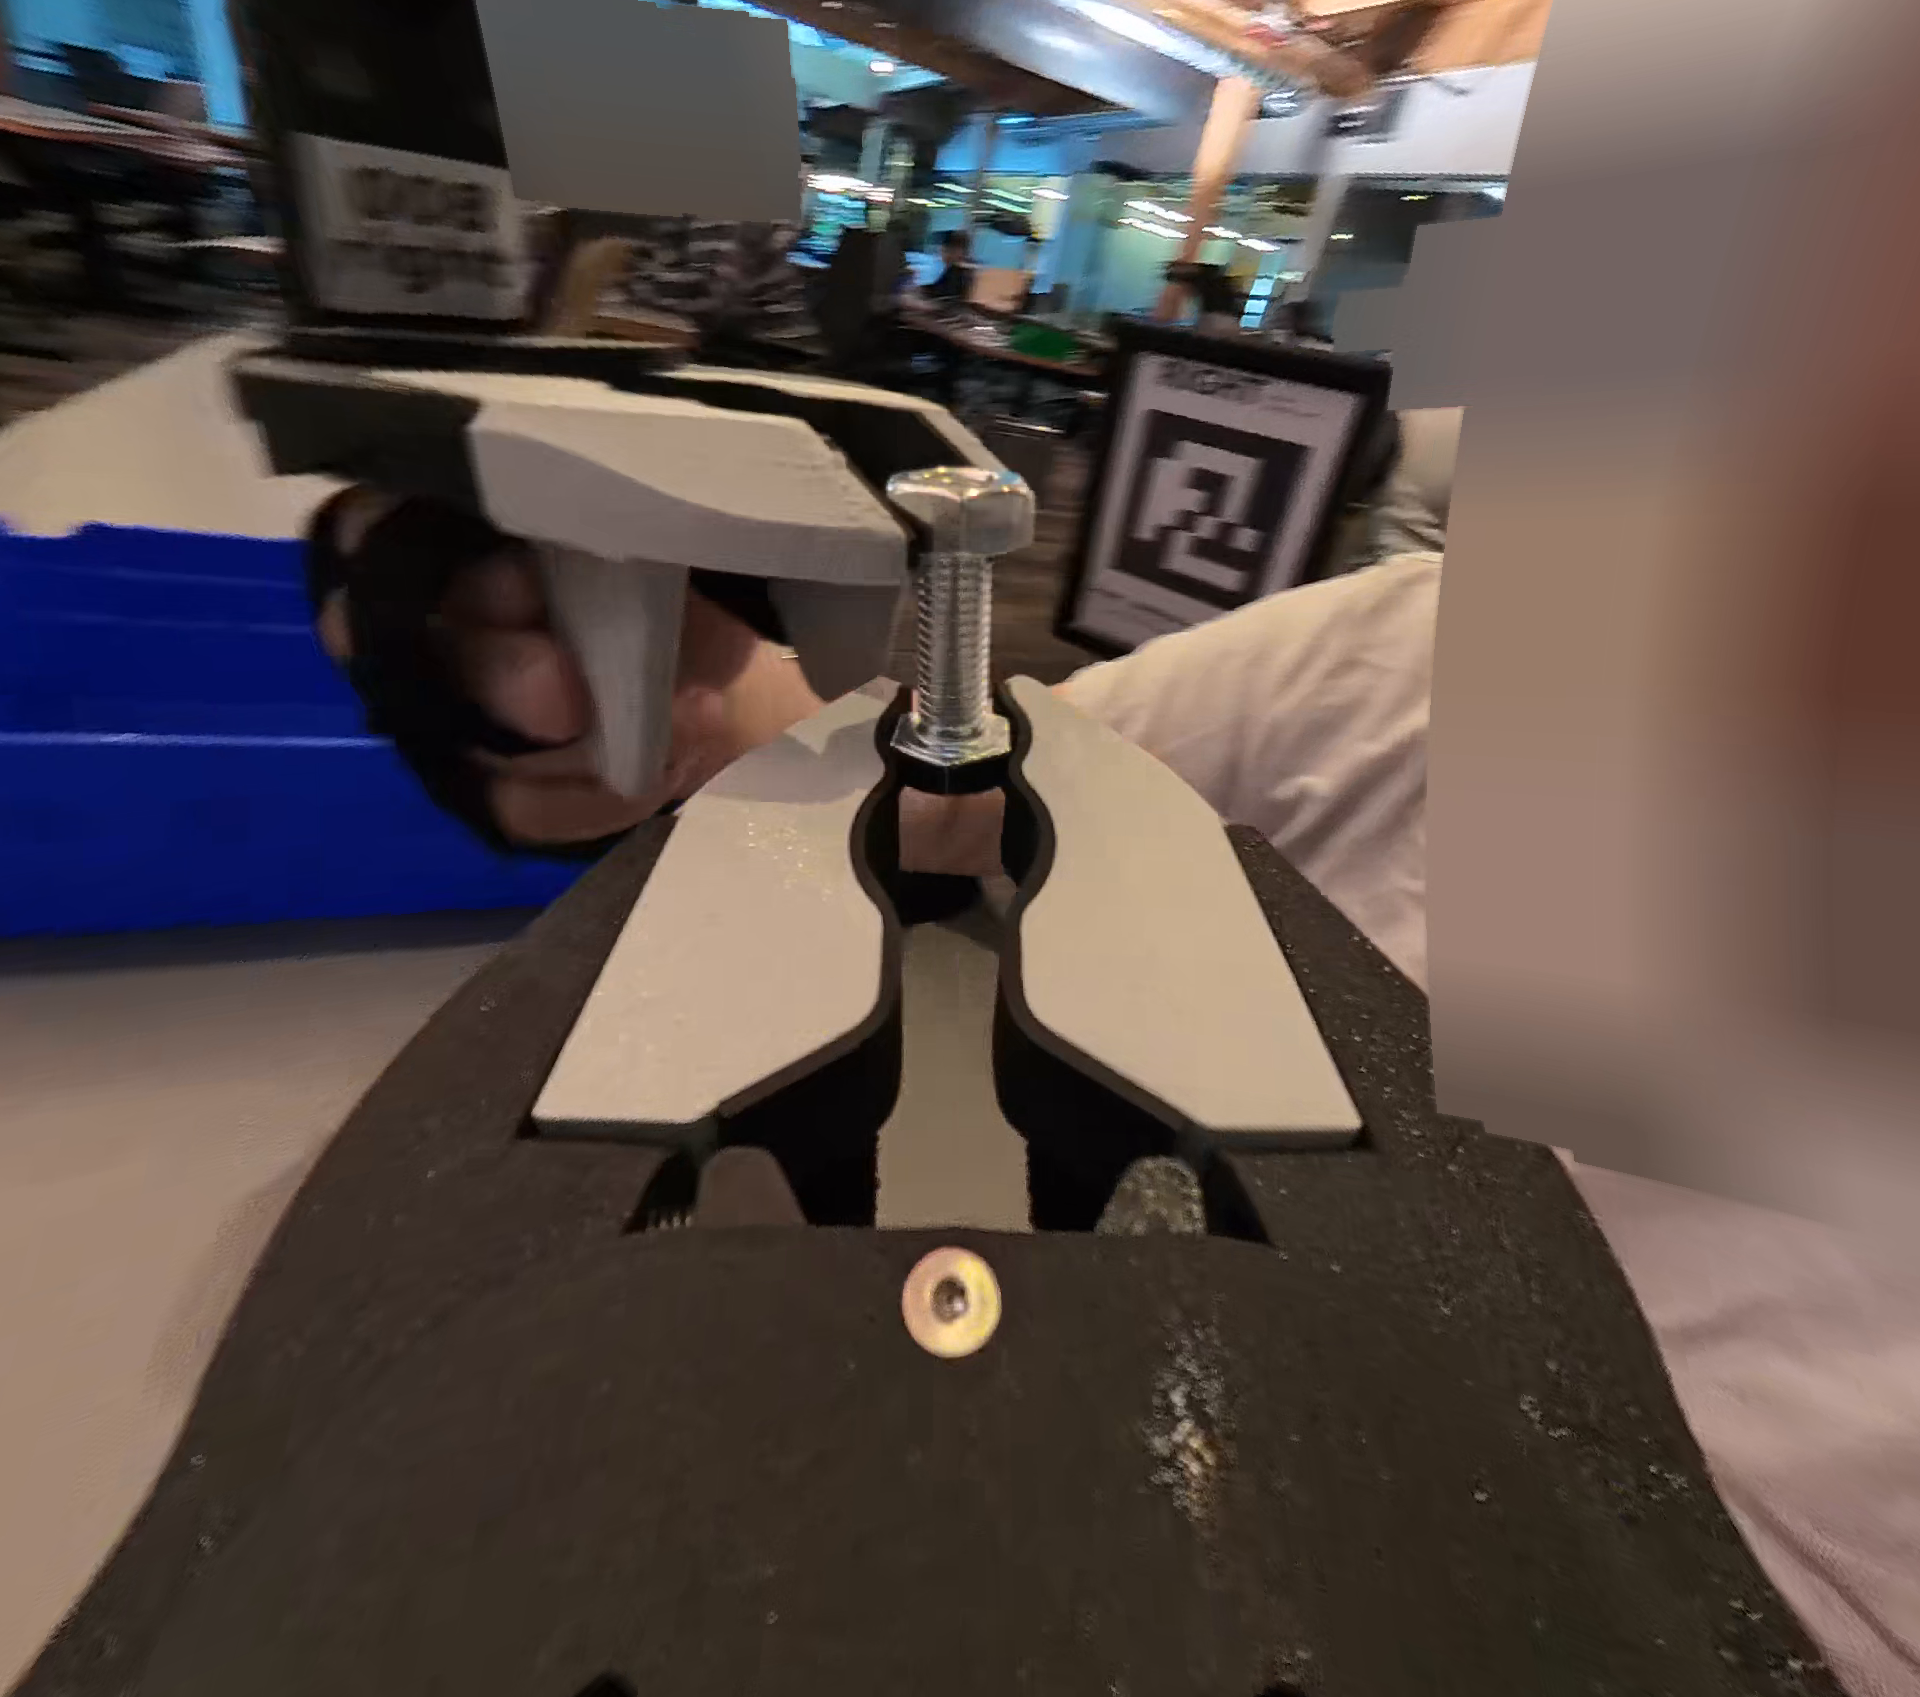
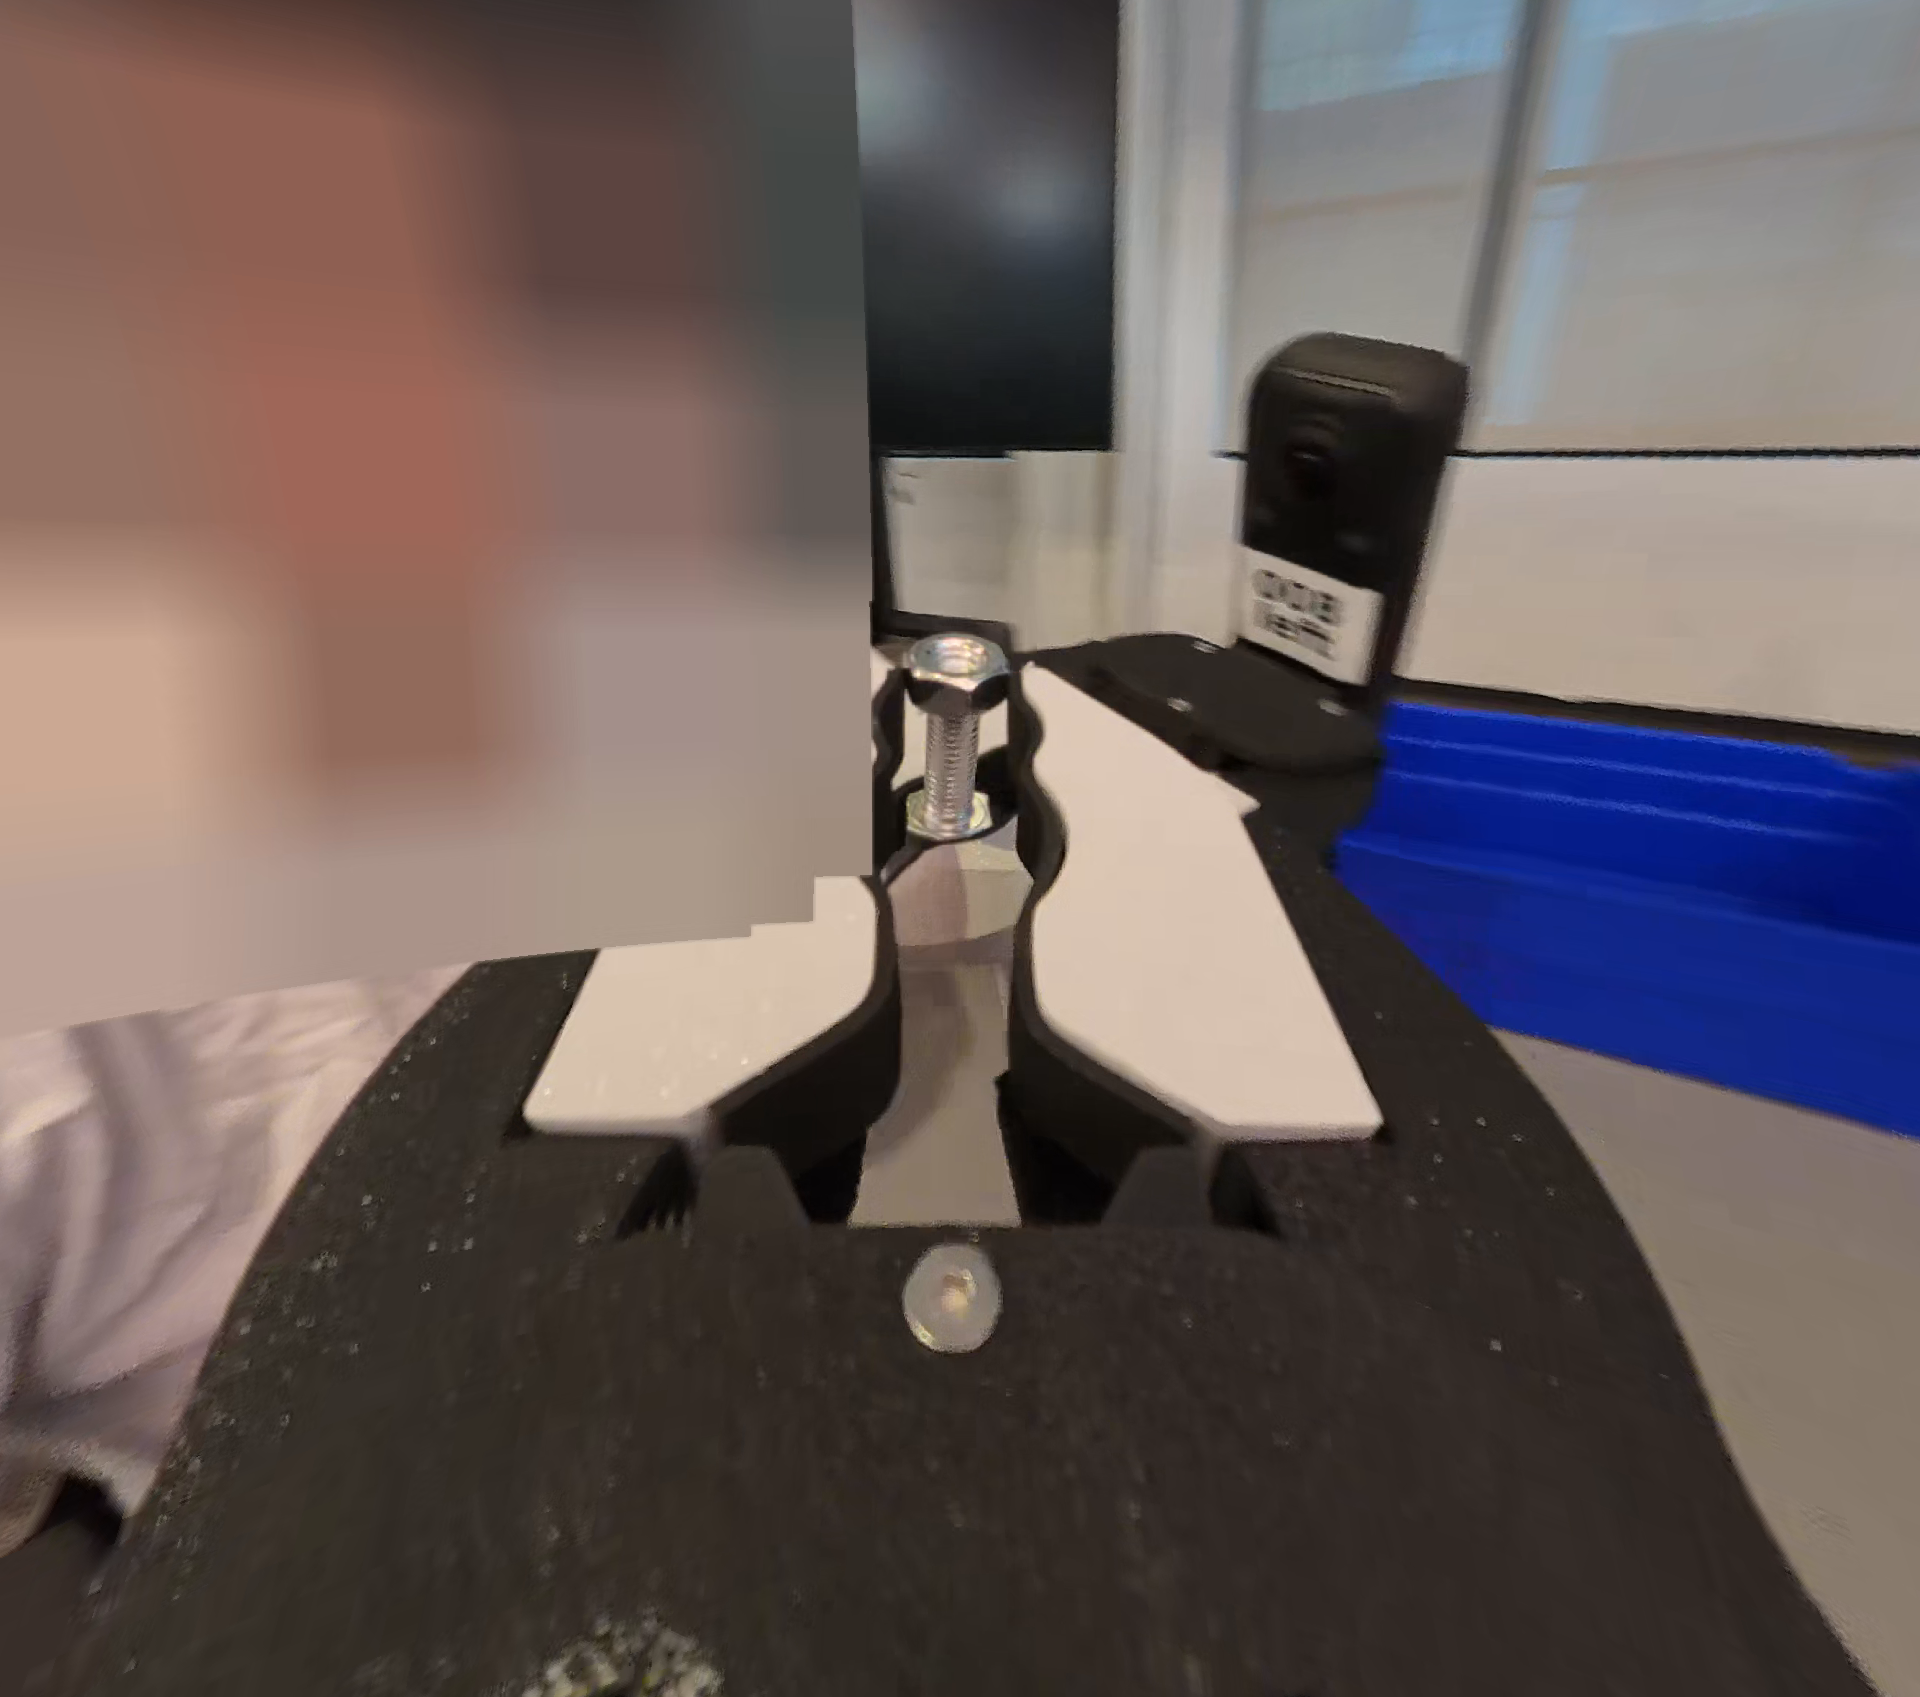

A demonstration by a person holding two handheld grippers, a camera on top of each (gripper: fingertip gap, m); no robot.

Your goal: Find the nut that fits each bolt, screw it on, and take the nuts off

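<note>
Since the job is turning a nut on a thread, we've got both ends pinned up in the air, clear of the table point(image 1: 156, 1128), so one side can twist against the other. In the left wrist view the left gripper point(image 1: 948, 702) is nearly shut, its tips clamped on the nut point(image 1: 948, 738) at centre frame. The bolt point(image 1: 951, 608) stands straight up out of it. The right gripper point(image 1: 935, 494) reaches in from the left of the frame, held in a gloved hand point(image 1: 499, 691), and pinches the bolt's hex head at the top.

In the right wrist view the same bolt sits in the narrow gap between that gripper's fingers, just above centre, and they're closed in snug on it.

The nut sits at the far end of the thread, well away from the head. We'd guess it's either just started or nearly off, but we can't tell which.

A blue bin point(image 1: 156, 712) sits at the left edge, and a black-framed marker card point(image 1: 1216, 504) stands behind, right of centre.
</note>
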